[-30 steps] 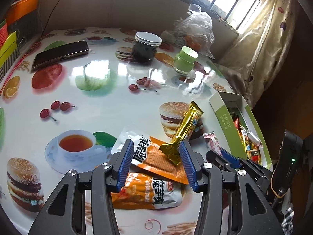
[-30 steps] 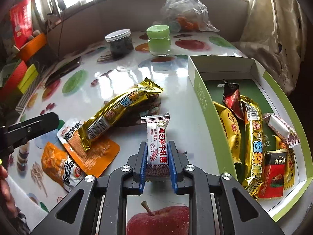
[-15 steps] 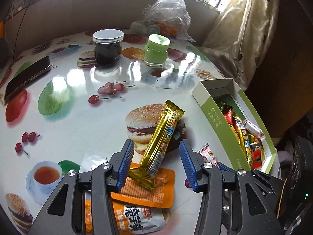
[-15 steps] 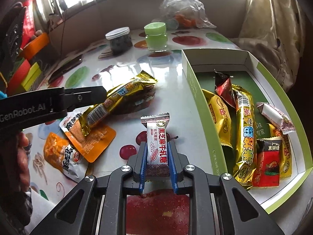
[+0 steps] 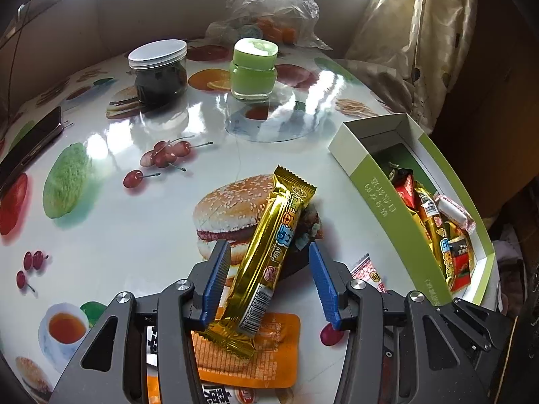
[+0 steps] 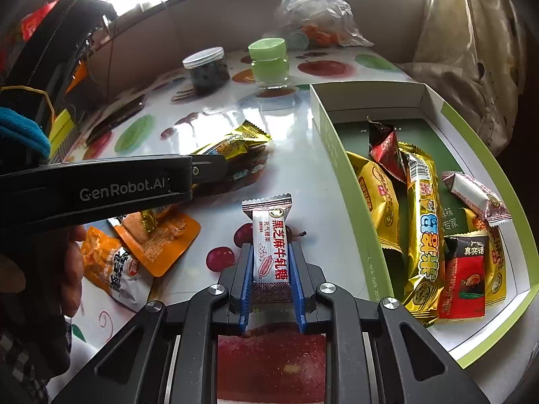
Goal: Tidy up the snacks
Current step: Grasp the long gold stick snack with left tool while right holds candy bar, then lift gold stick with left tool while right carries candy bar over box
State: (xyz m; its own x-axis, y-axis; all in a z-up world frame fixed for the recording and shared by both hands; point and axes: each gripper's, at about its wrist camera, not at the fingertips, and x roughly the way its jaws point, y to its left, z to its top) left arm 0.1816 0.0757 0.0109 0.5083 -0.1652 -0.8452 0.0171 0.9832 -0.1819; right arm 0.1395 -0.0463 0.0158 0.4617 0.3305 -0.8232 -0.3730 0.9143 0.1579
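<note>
Glossy white oilcloth printed with burgers, cherries and teacups covers the table [image 5: 111,222], which stands before a brown bench back, a window and a patterned cream curtain [image 5: 414,27]. At the far edge sits a crumpled clear plastic bag [image 5: 273,3]. A shallow green-and-white box [image 6: 340,181] lies at the right, holding gold, red and pale wrapped snacks laid lengthwise. Two jars stand side by side near the bag: a dark jar [image 5: 160,72] with a white lid and a green jar [image 5: 254,67] with a green cap. A black phone [image 5: 30,144] lies at the left edge. Two orange pouches [image 6: 158,239] overlap near the table's front edge. The left gripper [image 5: 269,279] is spread wide around a long gold bar [image 5: 269,252] whose near end rests on those pouches. The right gripper [image 6: 271,279] clamps a white sesame candy [image 6: 271,245] just left of the box wall.
</note>
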